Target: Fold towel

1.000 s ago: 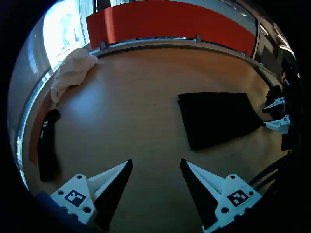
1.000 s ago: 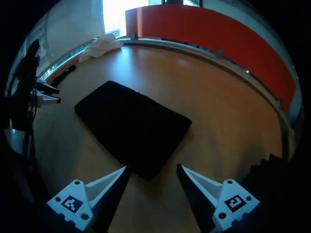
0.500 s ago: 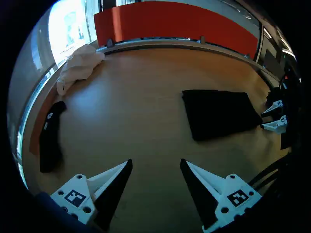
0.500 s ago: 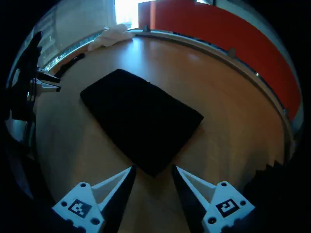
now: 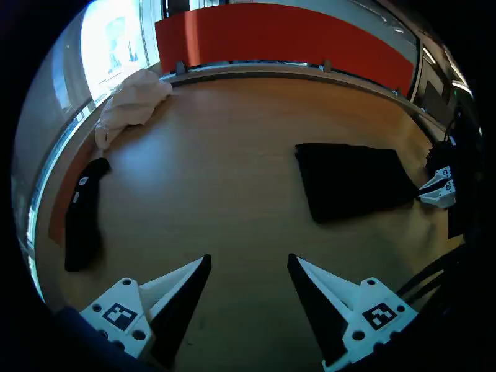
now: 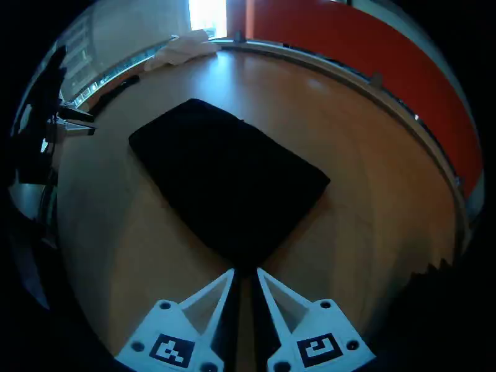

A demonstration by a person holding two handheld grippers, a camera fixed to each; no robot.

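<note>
A black towel [image 5: 353,177] lies folded into a flat rectangle on the wooden table [image 5: 211,173], to the right in the left gripper view. In the right gripper view the towel [image 6: 229,173] spreads ahead of my right gripper [image 6: 246,273], whose fingers are closed on its near corner. That same gripper [image 5: 428,191] is seen at the towel's right corner in the left gripper view. My left gripper [image 5: 248,260] hovers open over bare wood, well apart from the towel, with nothing between its fingers. It appears small at the far left [image 6: 87,121] in the right gripper view.
A crumpled white cloth [image 5: 130,105] lies at the table's far left corner. A long black object [image 5: 80,211] rests along the left edge. A red panel [image 5: 279,31] stands behind the table's rear rim. Bare wood stretches between the towel and the left edge.
My right gripper has moved forward to the towel's near corner and its fingers have closed from wide apart. The left gripper has barely shifted and stays open.
</note>
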